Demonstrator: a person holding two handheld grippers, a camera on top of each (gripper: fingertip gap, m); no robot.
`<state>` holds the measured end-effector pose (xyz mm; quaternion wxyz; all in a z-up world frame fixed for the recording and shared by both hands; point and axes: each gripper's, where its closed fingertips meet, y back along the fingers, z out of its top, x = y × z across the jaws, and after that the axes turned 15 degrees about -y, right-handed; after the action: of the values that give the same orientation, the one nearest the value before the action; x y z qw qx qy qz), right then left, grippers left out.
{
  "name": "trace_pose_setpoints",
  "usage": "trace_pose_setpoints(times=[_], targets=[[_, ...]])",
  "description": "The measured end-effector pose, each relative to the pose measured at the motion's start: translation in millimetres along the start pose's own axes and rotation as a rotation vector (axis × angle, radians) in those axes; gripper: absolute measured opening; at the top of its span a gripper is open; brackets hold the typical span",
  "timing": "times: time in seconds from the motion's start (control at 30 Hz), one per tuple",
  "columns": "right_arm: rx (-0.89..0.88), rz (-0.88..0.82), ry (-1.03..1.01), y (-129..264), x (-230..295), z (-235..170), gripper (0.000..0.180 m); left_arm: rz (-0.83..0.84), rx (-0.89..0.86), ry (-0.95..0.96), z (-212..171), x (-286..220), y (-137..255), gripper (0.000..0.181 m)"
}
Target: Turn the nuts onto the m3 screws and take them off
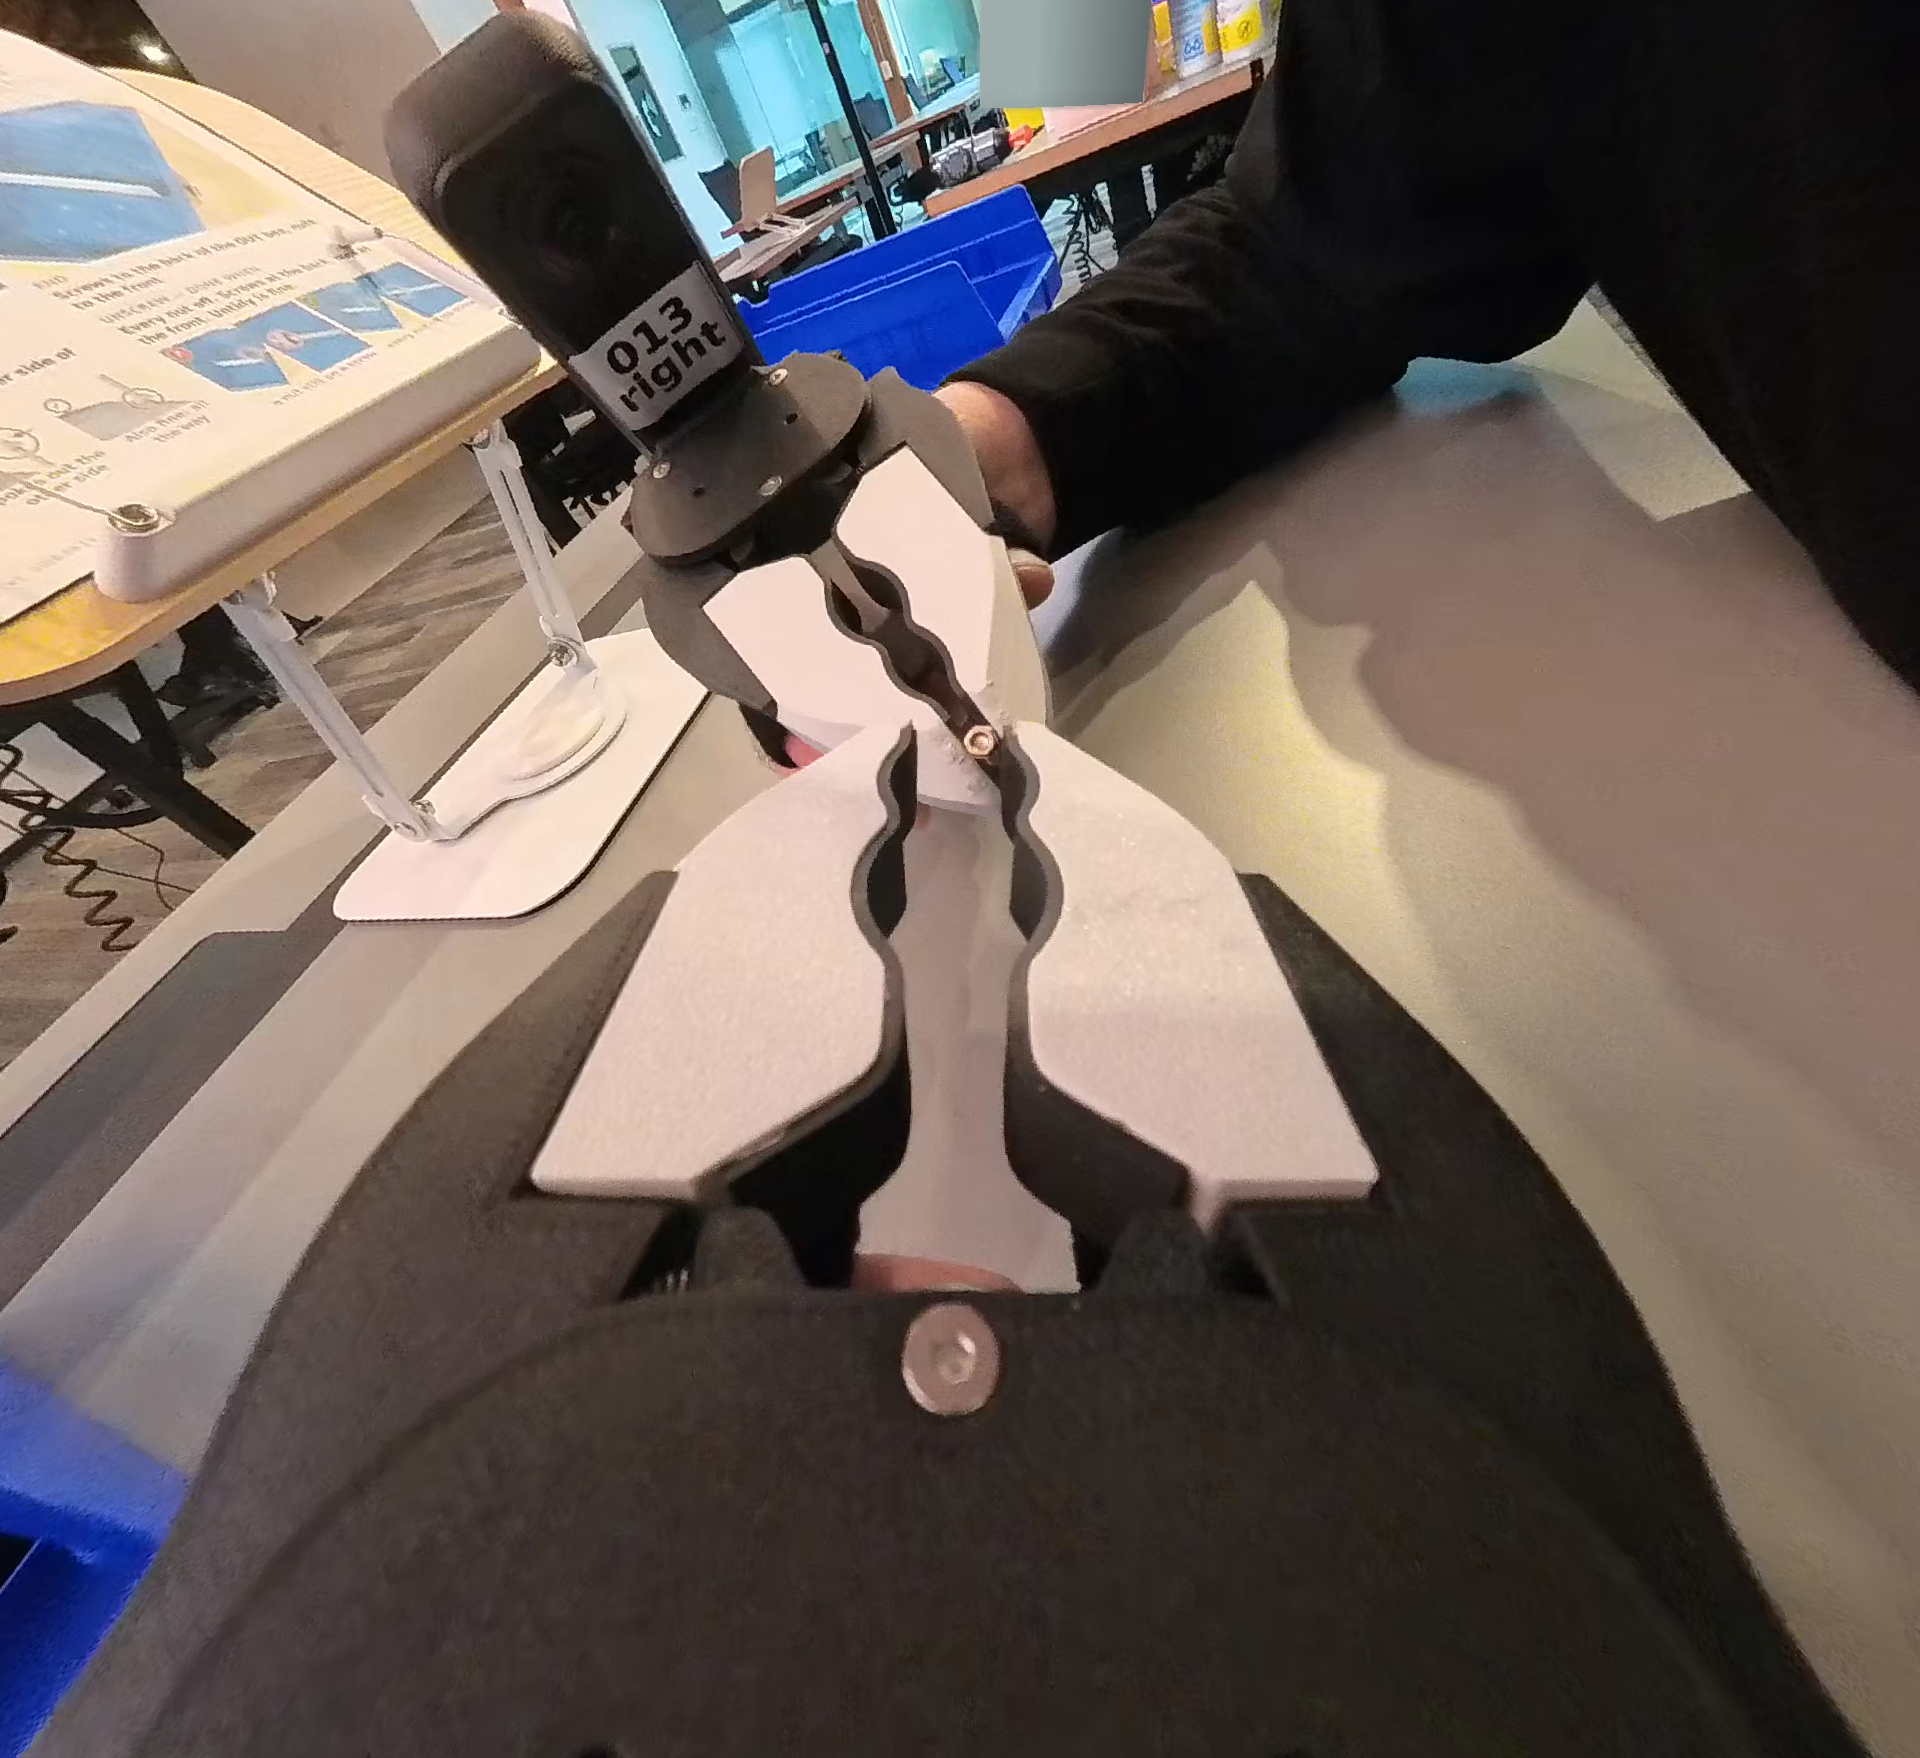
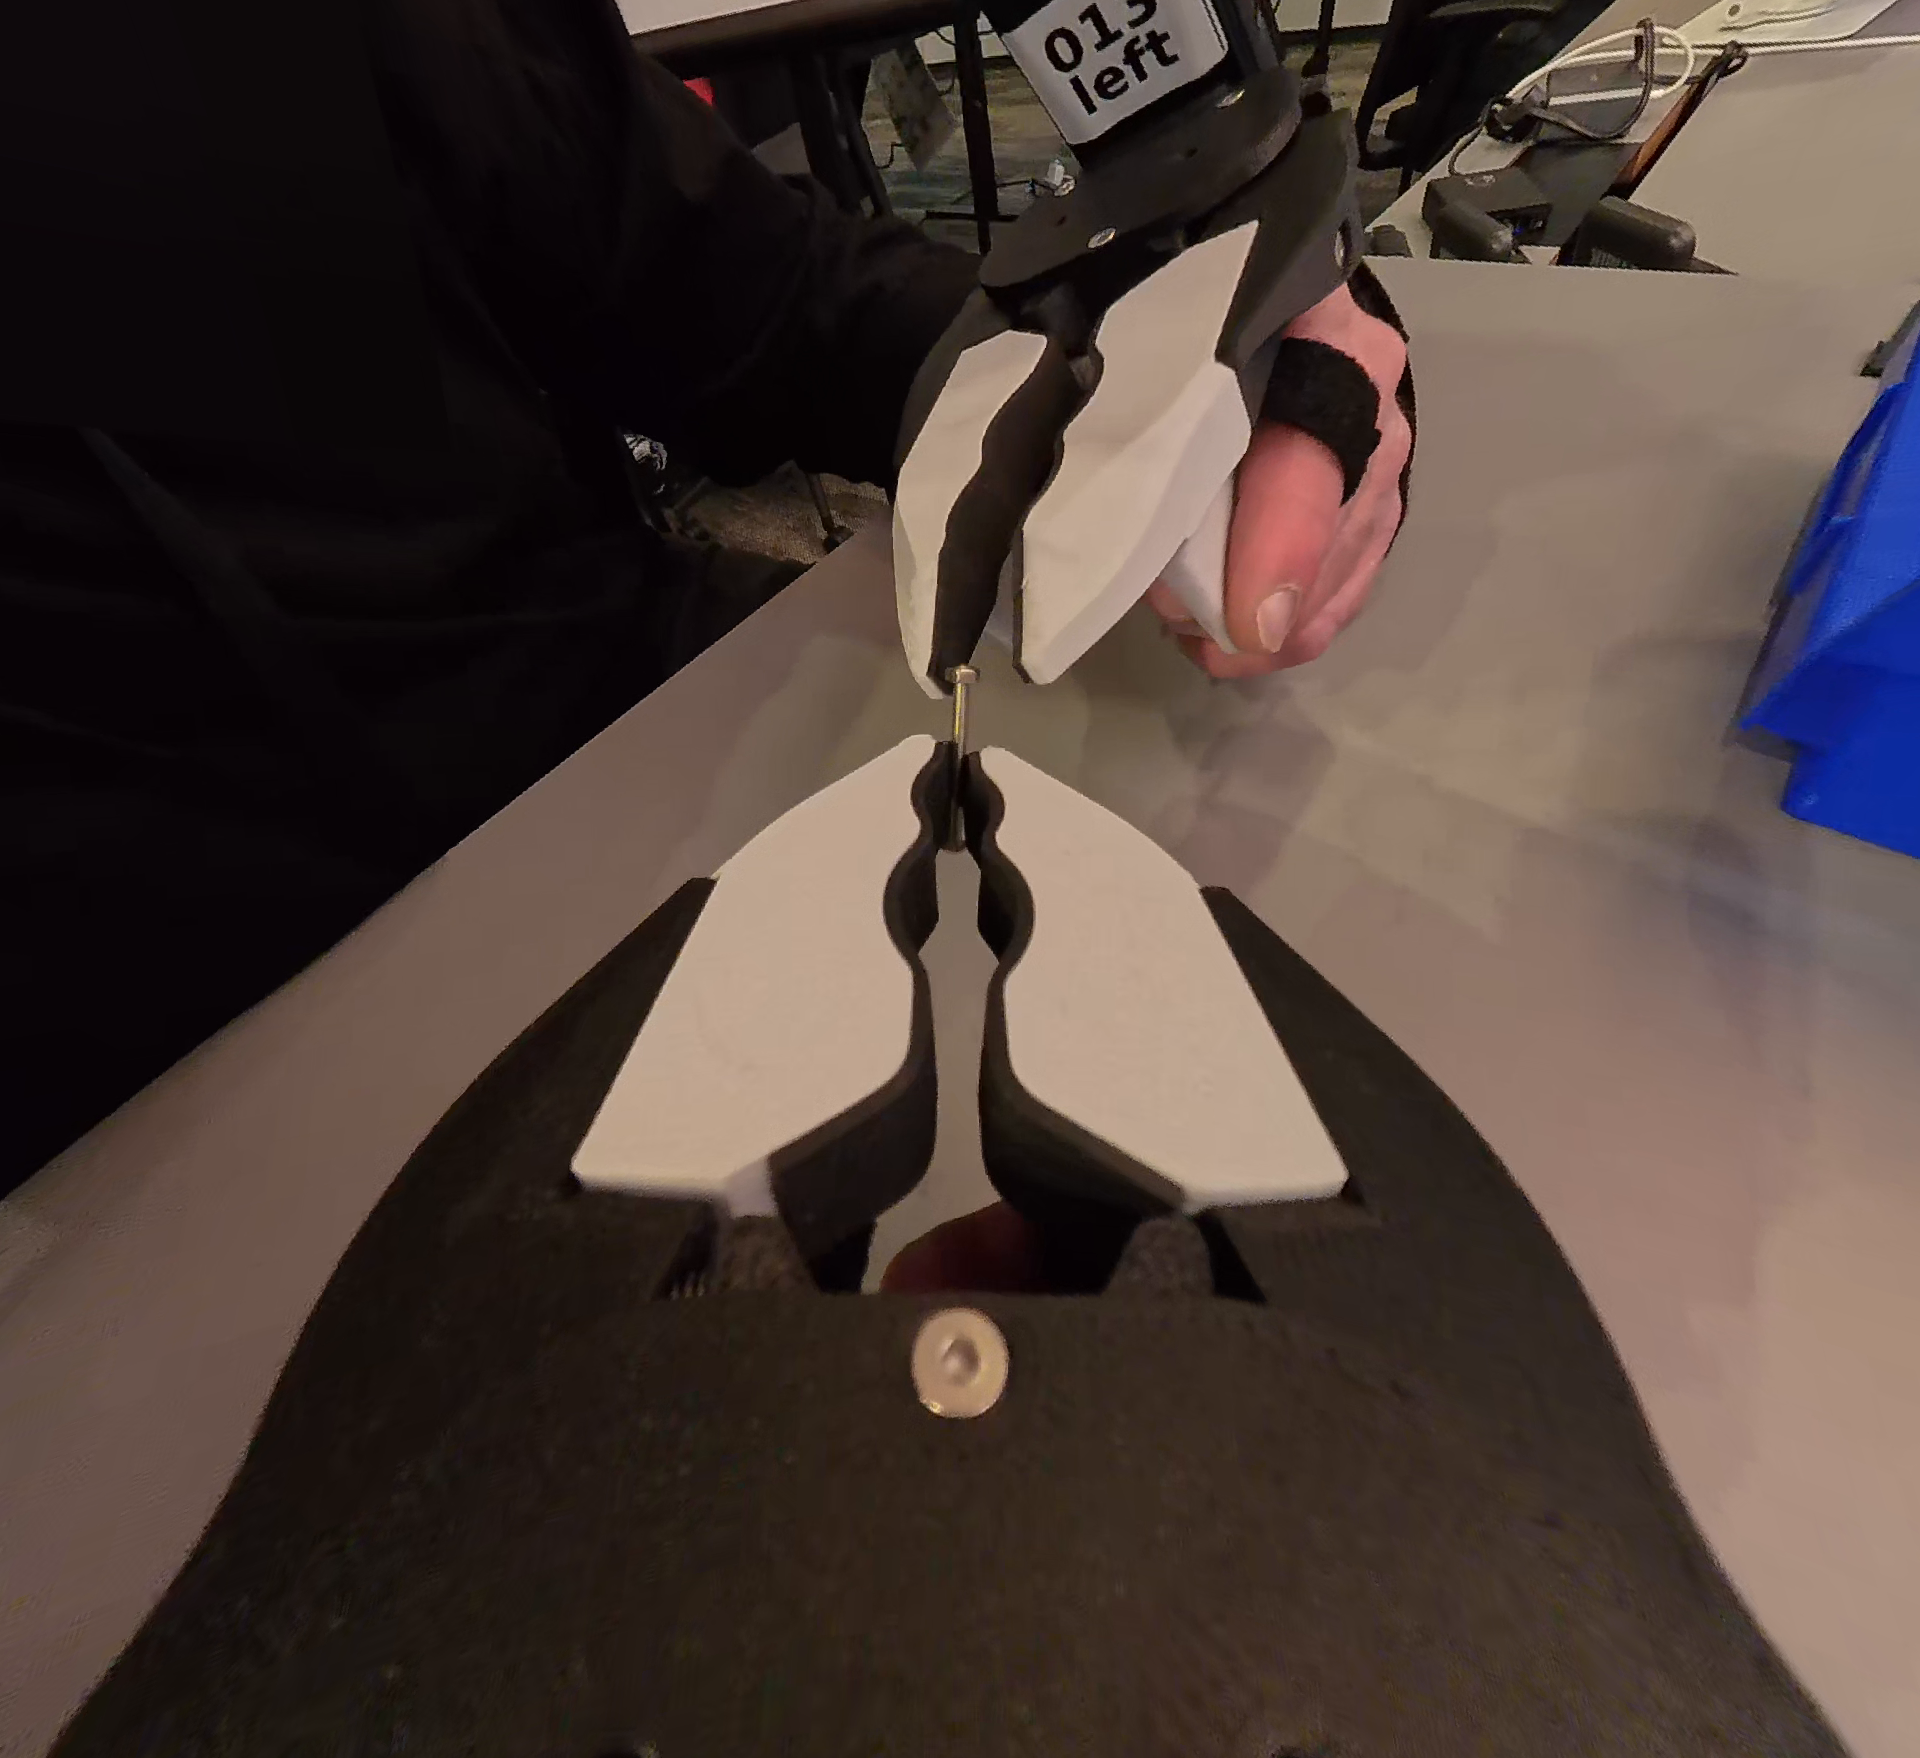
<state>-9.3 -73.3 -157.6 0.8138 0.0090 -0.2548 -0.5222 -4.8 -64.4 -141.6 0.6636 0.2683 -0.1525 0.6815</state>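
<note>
- Above the grey table (image 2: 1558, 773), between the two tongs, a small screw (image 2: 959, 721) is held in the air; its shank is pinched in the tips of the right gripper (image 2: 961, 758), whose jaws are closed down to a sliver.
- At the screw's far end, a small nut (image 2: 962, 674) is seen touching the tips of the left gripper (image 2: 971, 669); in the left wrist view the same nut (image 1: 979, 740) sits at the tips of the left gripper (image 1: 961, 758), whose jaws stand slightly apart lower down. Whether the nut is actually clamped cannot be told.
- Both parts are judged light, rigid and smooth, hence easily dropped or twisted out of line; the shank is best pinched near the middle and the nut across its flat sides.
- How far the nut is threaded on cannot be made out.
- The screw's lower end is hidden between the right gripper's pads.
- A blue bin (image 2: 1849, 648) is cut off at the edge of the frame, its contents unseen.
</note>
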Motion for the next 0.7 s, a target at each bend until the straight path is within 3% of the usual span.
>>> trace_pose_setpoints(times=[0.47, 0.7], targets=[[-0.002, -0.002, 0.015, 1, 1, 1, 0.002, 0.002, 0.035, 0.038, -12, 3, -1, 0.011], [-0.01, -0.022, 0.011, 2, -3, 1, 0.002, -0.009, -0.035, 0.071, -1, 3, 1, 0.021]])
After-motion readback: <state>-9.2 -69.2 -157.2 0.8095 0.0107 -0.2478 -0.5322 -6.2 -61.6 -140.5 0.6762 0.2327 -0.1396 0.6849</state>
